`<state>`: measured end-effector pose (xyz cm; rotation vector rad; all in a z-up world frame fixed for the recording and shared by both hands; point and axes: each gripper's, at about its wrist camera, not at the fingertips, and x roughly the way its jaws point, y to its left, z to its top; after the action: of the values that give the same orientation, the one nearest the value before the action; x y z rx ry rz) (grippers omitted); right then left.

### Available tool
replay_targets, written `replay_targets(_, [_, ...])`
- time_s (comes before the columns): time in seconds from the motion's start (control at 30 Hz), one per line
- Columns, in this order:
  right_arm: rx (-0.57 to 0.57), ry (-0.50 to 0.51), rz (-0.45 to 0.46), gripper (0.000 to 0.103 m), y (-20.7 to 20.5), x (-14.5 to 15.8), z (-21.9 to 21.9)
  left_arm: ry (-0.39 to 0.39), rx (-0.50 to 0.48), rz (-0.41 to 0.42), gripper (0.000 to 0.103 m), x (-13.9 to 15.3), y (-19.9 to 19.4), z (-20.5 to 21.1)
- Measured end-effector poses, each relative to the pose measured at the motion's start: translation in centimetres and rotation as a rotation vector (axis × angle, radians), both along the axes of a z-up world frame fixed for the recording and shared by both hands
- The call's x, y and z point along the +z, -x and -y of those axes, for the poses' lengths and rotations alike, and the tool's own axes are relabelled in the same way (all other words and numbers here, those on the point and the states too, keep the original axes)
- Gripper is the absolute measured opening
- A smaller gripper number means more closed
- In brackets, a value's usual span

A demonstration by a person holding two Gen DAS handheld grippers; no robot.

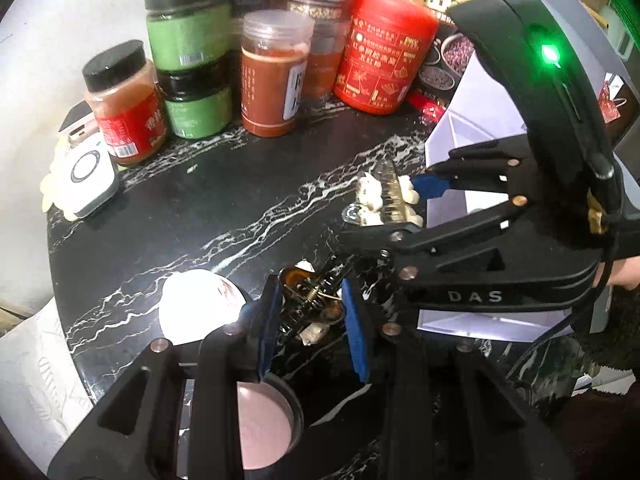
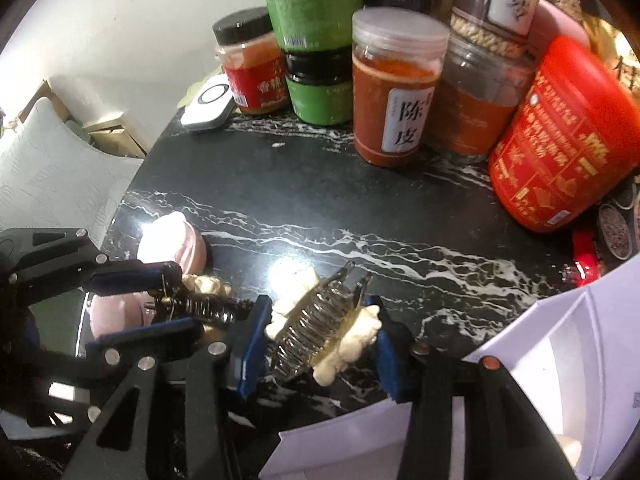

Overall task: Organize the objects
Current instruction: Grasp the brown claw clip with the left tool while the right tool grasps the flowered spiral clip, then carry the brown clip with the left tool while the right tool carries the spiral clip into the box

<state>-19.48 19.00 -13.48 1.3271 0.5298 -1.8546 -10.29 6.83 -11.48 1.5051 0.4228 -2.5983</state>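
My left gripper (image 1: 310, 322) is shut on a dark hair claw clip with a metal spring (image 1: 310, 300), held just above the black marble table (image 1: 240, 208). It also shows at the left of the right wrist view (image 2: 192, 304). My right gripper (image 2: 318, 336) is shut on a clear hair claw clip with cream pearl-like trim (image 2: 316, 320), which also shows in the left wrist view (image 1: 384, 196). A white divided box (image 2: 560, 360) stands at the right, next to the right gripper.
A pink round case lies open, lid (image 1: 196, 304) and base (image 1: 260, 428) near the left gripper. Jars line the table's back: red-label (image 1: 124, 100), stacked green (image 1: 188, 56), orange powder (image 1: 276, 72) and a red canister (image 1: 384, 48). A white device (image 1: 88, 176) lies left.
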Motion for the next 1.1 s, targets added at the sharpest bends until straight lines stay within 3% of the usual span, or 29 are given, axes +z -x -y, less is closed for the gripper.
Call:
replay_targets(0.6, [0.032, 0.036, -0.036, 0.048, -5.4, 6.3, -2.5, 0.032, 0.078, -0.054, 0.029, 5.9, -4.4, -1.3])
replay_targets(1.1, [0.07, 0.058, -0.041, 0.048, -12.2, 9.4, -5.6, 0.071, 0.102, -0.082, 0.029, 10.0, -9.6, -4.9])
